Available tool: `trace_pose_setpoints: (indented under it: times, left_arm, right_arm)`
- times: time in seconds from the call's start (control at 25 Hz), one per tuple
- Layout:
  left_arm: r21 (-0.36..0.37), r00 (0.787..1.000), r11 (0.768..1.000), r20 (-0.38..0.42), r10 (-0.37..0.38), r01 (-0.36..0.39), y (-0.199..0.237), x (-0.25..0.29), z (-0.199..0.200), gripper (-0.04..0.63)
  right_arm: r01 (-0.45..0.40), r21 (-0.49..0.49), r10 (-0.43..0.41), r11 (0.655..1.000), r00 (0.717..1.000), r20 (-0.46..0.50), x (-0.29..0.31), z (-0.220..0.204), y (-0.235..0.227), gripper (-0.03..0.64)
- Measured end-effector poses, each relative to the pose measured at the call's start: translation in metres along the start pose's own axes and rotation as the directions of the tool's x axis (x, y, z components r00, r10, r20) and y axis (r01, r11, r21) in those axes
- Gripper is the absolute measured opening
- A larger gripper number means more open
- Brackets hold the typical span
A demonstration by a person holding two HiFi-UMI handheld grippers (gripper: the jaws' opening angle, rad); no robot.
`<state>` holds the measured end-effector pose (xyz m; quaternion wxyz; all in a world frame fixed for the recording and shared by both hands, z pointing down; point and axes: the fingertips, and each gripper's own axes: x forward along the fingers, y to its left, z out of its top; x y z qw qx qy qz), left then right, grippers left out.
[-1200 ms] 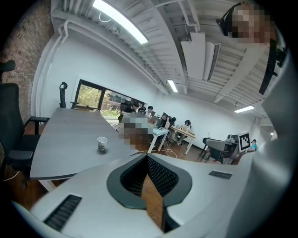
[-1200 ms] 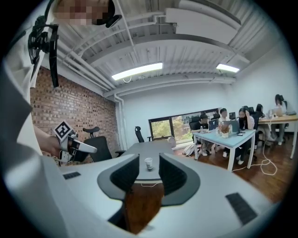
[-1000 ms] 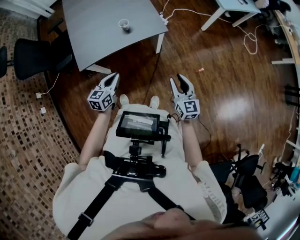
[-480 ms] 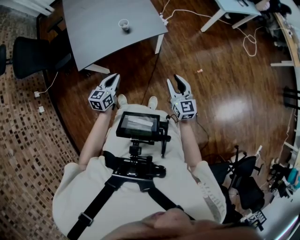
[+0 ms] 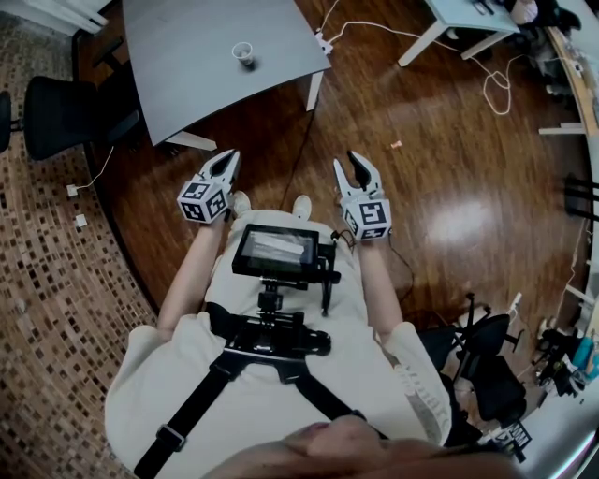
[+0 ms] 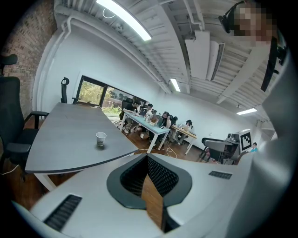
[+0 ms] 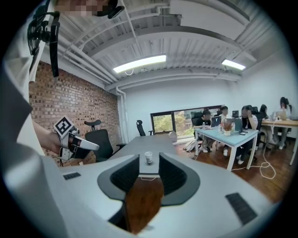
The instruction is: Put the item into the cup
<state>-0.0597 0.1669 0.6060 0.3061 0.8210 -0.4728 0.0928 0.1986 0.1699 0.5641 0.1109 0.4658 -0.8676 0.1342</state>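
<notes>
A small white paper cup (image 5: 244,51) stands alone on the grey table (image 5: 187,94) ahead of me; it also shows as the cup (image 6: 101,139) and the cup (image 7: 148,157) in the gripper views. A tiny pinkish item (image 5: 396,144) lies on the wooden floor to the right of the table. My left gripper (image 5: 229,153) is held in the air at waist height with its tips together, and nothing is in the left gripper (image 6: 146,157). My right gripper (image 5: 350,160) hovers beside it, open and empty, and the cup shows far off through the gap of the right gripper (image 7: 149,168).
A black office chair (image 5: 56,112) stands left of the table. A white desk (image 5: 459,14) and loose cables (image 5: 496,79) are at the far right. A monitor rig (image 5: 274,251) hangs on my chest. People sit at desks (image 7: 228,130) in the background.
My right gripper has drifted slightly left. The left gripper and the cup have barely shifted in view.
</notes>
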Motion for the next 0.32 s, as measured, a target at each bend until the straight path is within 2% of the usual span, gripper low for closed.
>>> trace_pose_setpoints:
  times: [0.32]
  left_arm:
    - [0.003, 1.000, 1.000, -0.014, 0.002, -0.002, -0.0032, 0.0079, -0.0009, -0.006]
  right_arm:
    - [0.003, 0.011, -0.003, 1.000, 1.000, -0.012, -0.0010, -0.0071, -0.0089, 0.140]
